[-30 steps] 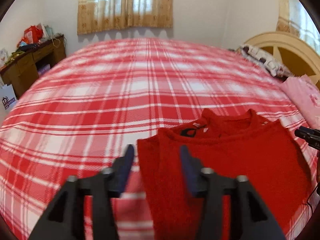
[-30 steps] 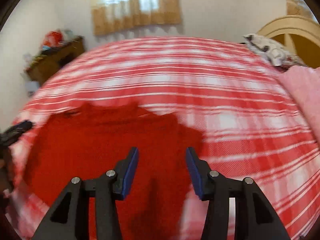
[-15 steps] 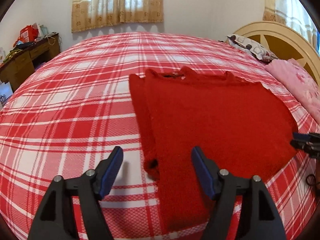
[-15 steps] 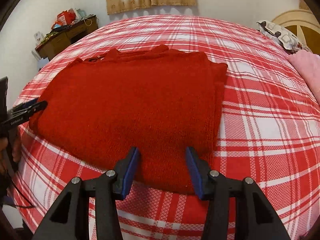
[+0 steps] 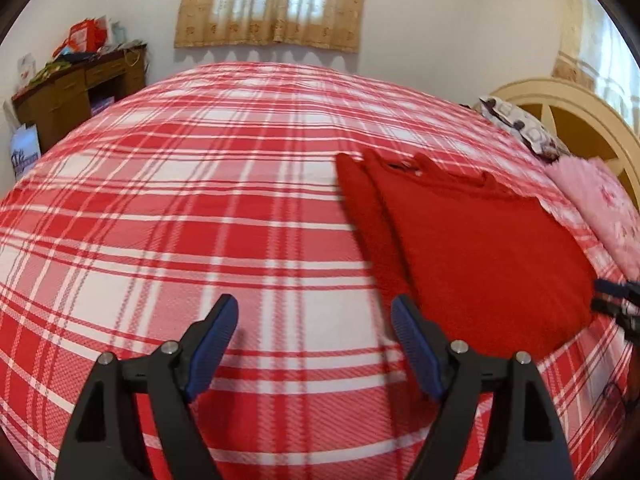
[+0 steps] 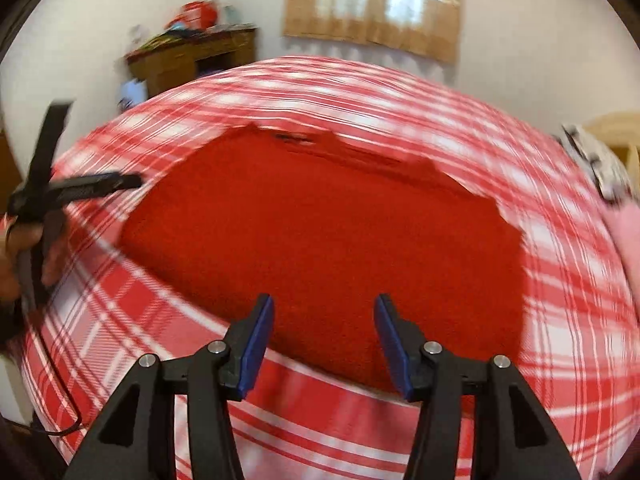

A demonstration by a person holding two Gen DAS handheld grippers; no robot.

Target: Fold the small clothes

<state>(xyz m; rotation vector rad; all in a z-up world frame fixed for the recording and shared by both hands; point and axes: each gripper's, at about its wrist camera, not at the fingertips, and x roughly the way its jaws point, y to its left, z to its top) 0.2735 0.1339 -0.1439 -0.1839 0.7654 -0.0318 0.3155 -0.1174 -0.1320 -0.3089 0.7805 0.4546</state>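
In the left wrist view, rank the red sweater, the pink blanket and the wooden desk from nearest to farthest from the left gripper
From the left gripper:
1. Red sweater, just right of its right finger.
2. Pink blanket, far right bed edge.
3. Wooden desk, far left by the wall.

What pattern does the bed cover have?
Red and white plaid bed cover, clearest in the left wrist view.

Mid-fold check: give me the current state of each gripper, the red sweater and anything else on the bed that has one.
left gripper: jaws opening, nothing between them, over bare bedspread.
right gripper: jaws opening, nothing clamped, over the sweater's near edge.
red sweater: lying flat on the bed, one side folded in, not held.
plaid bedspread: spread smooth.
pink cloth: lying at the bed's edge, untouched.
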